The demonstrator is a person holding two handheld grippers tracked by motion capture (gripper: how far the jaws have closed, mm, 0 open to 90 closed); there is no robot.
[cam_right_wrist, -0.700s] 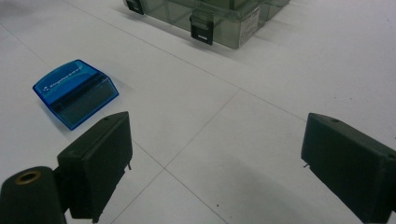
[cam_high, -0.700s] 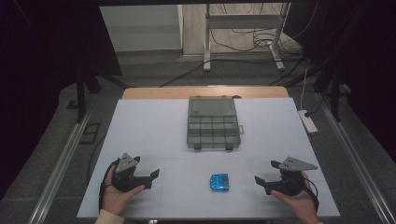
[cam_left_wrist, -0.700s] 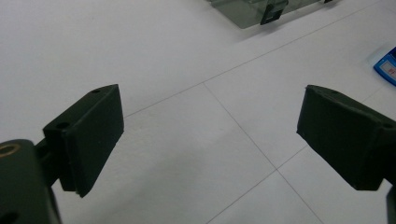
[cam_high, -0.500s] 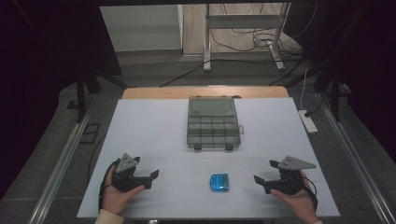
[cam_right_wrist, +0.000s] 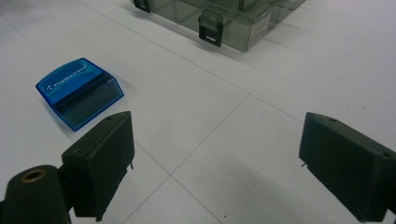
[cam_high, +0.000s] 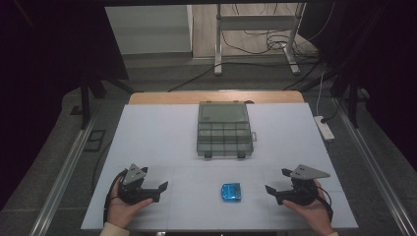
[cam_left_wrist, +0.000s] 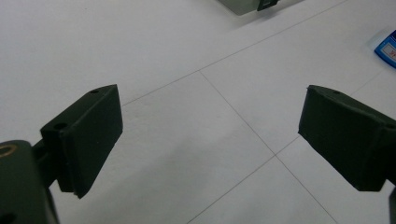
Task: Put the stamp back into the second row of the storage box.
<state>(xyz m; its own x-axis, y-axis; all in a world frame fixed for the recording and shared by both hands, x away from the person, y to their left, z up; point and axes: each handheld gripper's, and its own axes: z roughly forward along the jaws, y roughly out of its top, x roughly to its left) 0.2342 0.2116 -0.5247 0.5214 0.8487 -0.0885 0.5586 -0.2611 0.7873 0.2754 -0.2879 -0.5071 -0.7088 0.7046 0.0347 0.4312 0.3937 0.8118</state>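
A small blue plastic case (cam_high: pixel 230 191) lies flat on the white table near its front edge, between the two hands. It appears at the left of the right gripper view as the blue case (cam_right_wrist: pixel 79 92) and at the right edge of the left gripper view (cam_left_wrist: pixel 386 47). A grey-green clear compartment box (cam_high: pixel 224 130) sits open at the table's middle, its latches facing the front (cam_right_wrist: pixel 210 28). My left gripper (cam_high: pixel 158 191) rests at the front left, open and holding nothing (cam_left_wrist: pixel 210 135). My right gripper (cam_high: pixel 275 184) rests at the front right, open and holding nothing (cam_right_wrist: pixel 215 158).
A white power strip (cam_high: pixel 325 127) lies at the table's right edge. The table's wooden far edge (cam_high: pixel 216 96) shows behind the box. Metal rails run along both sides, and cables lie on the floor beyond.
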